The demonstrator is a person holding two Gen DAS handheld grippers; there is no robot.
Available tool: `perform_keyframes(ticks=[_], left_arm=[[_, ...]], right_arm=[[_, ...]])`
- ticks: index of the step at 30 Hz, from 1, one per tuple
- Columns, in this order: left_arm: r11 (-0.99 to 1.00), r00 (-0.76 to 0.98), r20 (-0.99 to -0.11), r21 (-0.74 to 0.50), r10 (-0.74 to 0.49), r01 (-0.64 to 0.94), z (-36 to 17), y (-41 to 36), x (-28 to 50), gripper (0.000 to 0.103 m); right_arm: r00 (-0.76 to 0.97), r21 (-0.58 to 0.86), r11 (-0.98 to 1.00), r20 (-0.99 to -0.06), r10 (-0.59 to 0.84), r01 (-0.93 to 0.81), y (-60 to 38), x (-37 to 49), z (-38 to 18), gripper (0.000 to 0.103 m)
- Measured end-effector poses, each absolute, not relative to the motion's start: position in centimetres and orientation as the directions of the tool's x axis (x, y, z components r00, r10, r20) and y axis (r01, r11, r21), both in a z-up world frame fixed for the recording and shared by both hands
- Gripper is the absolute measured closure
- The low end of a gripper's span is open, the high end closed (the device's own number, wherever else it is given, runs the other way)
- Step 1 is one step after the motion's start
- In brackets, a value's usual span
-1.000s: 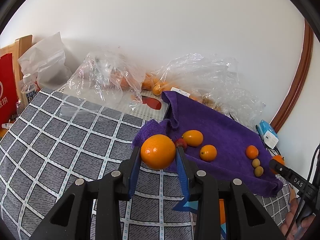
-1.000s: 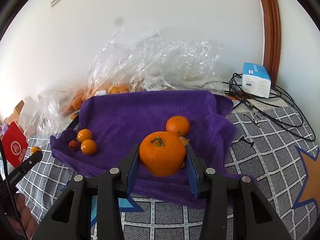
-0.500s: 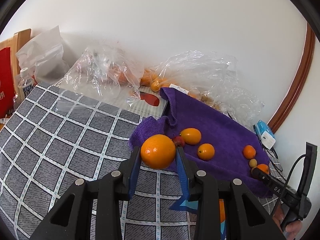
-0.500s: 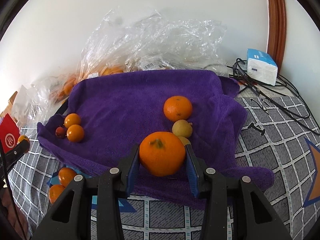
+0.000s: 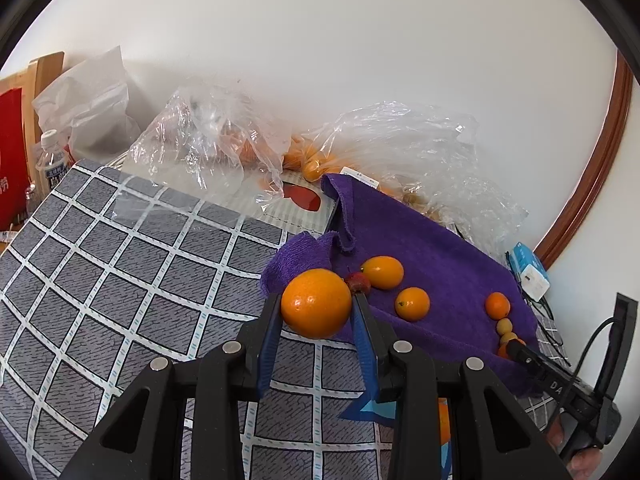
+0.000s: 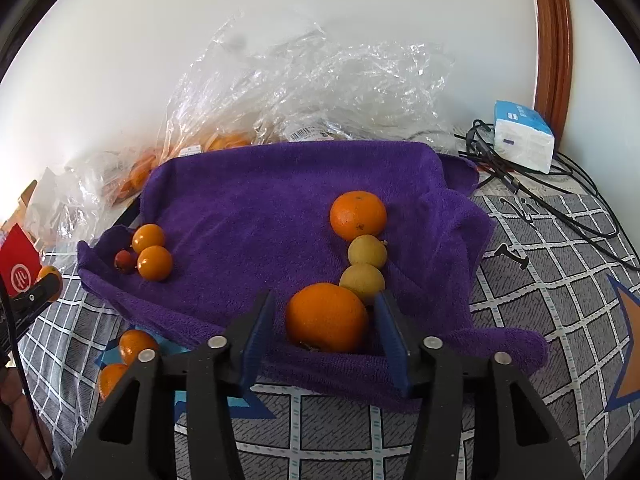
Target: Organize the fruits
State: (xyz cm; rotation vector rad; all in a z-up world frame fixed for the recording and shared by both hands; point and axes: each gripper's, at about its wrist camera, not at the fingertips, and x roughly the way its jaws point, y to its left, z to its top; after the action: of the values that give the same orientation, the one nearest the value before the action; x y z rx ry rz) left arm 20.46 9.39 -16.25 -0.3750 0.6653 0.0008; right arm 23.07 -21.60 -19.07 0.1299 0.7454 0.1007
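Your left gripper [image 5: 316,312] was closed on an orange [image 5: 316,303], its blue pads pressed to both sides, holding it clear of the checked cloth [image 5: 120,264] just off the towel's [image 5: 432,248] left corner. That looked like a carry, poised so the fruit could go down beside its like. On the towel's left part, close to that corner, lay a small red fruit [image 5: 358,282] and two kumquats [image 5: 383,272], bunched together as one sort.

Toward the towel's right part, a row ran front to back: a mandarin [image 6: 358,215] farthest, then two yellow fruits [image 6: 367,252] touching in line. Your right gripper [image 6: 326,322] stood at the near end of that row, jaws spread wide with a gap on each side of a second orange [image 6: 327,317], which rested on the towel and touched the nearer yellow fruit. You seemed to have set it there to lengthen the row, and the open jaws left it free.

Two more oranges [image 6: 134,345] sat on the checked cloth below the towel's front edge, unsorted, so by my judgement the job was only partly done.
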Motion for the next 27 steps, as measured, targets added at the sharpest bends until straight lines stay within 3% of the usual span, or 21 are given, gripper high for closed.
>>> perform_keyframes(ticks=[14,27], left_arm=[[0.963,0.754,-0.64,-0.268,-0.147,-0.039,-13.8,6.0,22.8,0.07],[0.969,0.666,-0.732,-0.24,-0.142,-0.058,-16.5,3.6,27.9,0.07]], right_arm=[[0.747,0.135,0.99,-0.653,0.123,-0.045,-22.1,21.8,-17.8,0.043],[0.732,0.118,0.992,-0.672,0.114,-0.046,-22.1,19.5,-17.0,0.043]])
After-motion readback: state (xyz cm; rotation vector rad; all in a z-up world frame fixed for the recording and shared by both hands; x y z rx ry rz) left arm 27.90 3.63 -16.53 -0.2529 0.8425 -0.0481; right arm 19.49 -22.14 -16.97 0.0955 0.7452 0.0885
